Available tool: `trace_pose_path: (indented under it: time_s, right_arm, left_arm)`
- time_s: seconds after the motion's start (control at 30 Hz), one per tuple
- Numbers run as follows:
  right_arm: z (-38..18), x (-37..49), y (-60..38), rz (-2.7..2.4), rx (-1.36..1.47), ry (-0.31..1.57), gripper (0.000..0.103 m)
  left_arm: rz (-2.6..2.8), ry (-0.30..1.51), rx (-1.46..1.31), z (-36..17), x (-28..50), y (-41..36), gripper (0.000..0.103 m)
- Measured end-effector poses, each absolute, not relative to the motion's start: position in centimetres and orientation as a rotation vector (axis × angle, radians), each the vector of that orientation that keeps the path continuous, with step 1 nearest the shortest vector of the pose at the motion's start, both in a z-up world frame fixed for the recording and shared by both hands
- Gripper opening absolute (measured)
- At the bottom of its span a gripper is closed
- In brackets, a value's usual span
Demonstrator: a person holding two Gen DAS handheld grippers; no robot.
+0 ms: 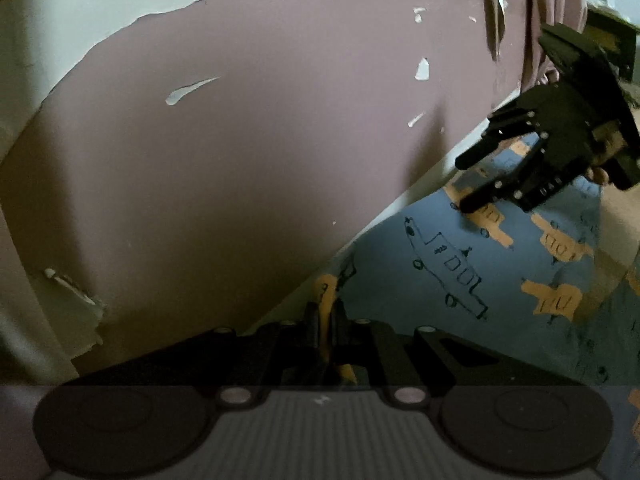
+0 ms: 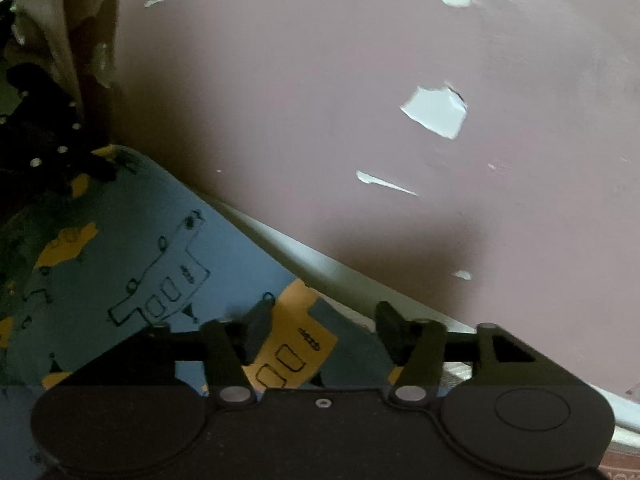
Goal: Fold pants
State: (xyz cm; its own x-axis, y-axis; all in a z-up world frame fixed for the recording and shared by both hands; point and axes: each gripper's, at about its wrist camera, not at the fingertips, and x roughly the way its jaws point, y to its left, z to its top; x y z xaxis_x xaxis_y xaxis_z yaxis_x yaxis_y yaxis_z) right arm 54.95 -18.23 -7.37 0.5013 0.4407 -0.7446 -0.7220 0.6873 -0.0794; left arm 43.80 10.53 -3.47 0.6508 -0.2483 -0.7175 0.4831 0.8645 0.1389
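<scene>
The pants (image 1: pixel 500 264) are light blue with orange bus prints and black line drawings. They lie flat at the lower right of the left wrist view and at the lower left of the right wrist view (image 2: pixel 132 256). My left gripper (image 1: pixel 326 312) is shut on the pants' edge; fabric shows between its fingers. It also shows in the right wrist view (image 2: pixel 86 170) at the far left. My right gripper (image 2: pixel 324 320) is open just above the pants' edge, holding nothing. In the left wrist view it (image 1: pixel 464 182) hovers over the fabric with spread fingers.
A white surface edge (image 2: pixel 360 276) runs under the pants. Behind it stands a mauve wall (image 1: pixel 260 120) with peeling paint patches. A pink curtain (image 1: pixel 548 8) hangs at the upper right of the left wrist view.
</scene>
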Motion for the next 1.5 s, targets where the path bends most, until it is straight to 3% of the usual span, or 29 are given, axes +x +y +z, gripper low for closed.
trace_pose_path:
  time_s: [0.2, 0.27, 0.33, 0.37, 0.5, 0.57, 0.6, 0.67, 0.7, 0.87, 1.03, 1.1, 1.17, 1.2, 1.3, 1.37, 1.4, 1.43, 1.5]
  right_arm:
    - [-8.1, 55.7, -18.0, 0.711, -0.356, 0.791, 0.059]
    - [-8.1, 55.2, -17.6, 0.729, -0.377, 0.784, 0.045]
    - [-7.9, 54.8, -17.5, 0.737, -0.396, 0.774, 0.039]
    - [-7.9, 54.7, -17.4, 0.739, -0.4, 0.768, 0.036]
    - [-8.1, 54.4, -17.2, 0.739, -0.39, 0.755, 0.029]
    - [-8.2, 54.5, -17.3, 0.726, -0.382, 0.752, 0.02]
    - [-8.2, 54.3, -17.8, 0.719, -0.38, 0.75, 0.018]
    - [-8.1, 54.1, -18.3, 0.711, -0.377, 0.747, 0.016]
    - [-8.2, 53.9, -18.2, 0.706, -0.381, 0.744, 0.016]
    - [-8.1, 53.3, -17.7, 0.689, -0.406, 0.728, 0.006]
    - [-7.8, 53.1, -18.0, 0.688, -0.39, 0.714, 0.002]
    - [-7.5, 53.2, -18.2, 0.69, -0.375, 0.711, 0.006]
    - [-7.3, 53.4, -18.3, 0.704, -0.359, 0.72, 0.023]
    - [-7.2, 53.6, -18.2, 0.709, -0.356, 0.722, 0.024]
    - [-7.4, 54.2, -18.1, 0.712, -0.341, 0.739, 0.033]
    - [-7.7, 54.7, -18.2, 0.722, -0.305, 0.777, 0.038]
    - [-7.8, 54.9, -18.2, 0.725, -0.281, 0.781, 0.04]
    - [-7.9, 54.9, -18.2, 0.726, -0.275, 0.781, 0.04]
    - [-7.9, 54.6, -17.9, 0.725, -0.304, 0.769, 0.029]
  left_arm:
    - [-0.447, 0.793, 0.338, -4.0, 44.9, 11.4, 0.014]
    - [-0.45, 0.796, 0.326, -4.0, 45.0, 12.1, 0.029]
    - [-0.437, 0.792, 0.301, -4.0, 45.2, 12.7, 0.046]
    - [-0.431, 0.793, 0.286, -4.0, 45.5, 12.9, 0.05]
    - [-0.417, 0.807, 0.25, -3.9, 46.3, 13.1, 0.05]
    - [-0.402, 0.821, 0.238, -4.1, 46.9, 13.1, 0.047]
    - [-0.395, 0.833, 0.23, -4.2, 47.2, 13.1, 0.043]
    - [-0.392, 0.852, 0.211, -4.4, 47.5, 13.0, 0.019]
    - [-0.399, 0.853, 0.202, -4.4, 47.4, 13.0, 0.016]
    - [-0.432, 0.872, 0.194, -4.7, 47.4, 12.1, 0.006]
    - [-0.38, 0.836, 0.255, -4.9, 47.1, 11.1, 0.007]
    - [-0.374, 0.826, 0.263, -5.0, 47.2, 11.0, 0.017]
    - [-0.373, 0.84, 0.247, -5.1, 47.5, 11.2, 0.054]
    - [-0.368, 0.84, 0.24, -5.2, 47.6, 11.3, 0.057]
    - [-0.376, 0.867, 0.227, -5.5, 48.2, 11.4, 0.048]
    - [-0.388, 0.896, 0.212, -5.7, 48.7, 11.2, 0.02]
    - [-0.4, 0.908, 0.209, -5.8, 48.7, 11.1, 0.016]
    - [-0.407, 0.909, 0.212, -5.8, 48.7, 11.0, 0.012]
    - [-0.414, 0.896, 0.236, -5.6, 48.3, 10.6, 0.005]
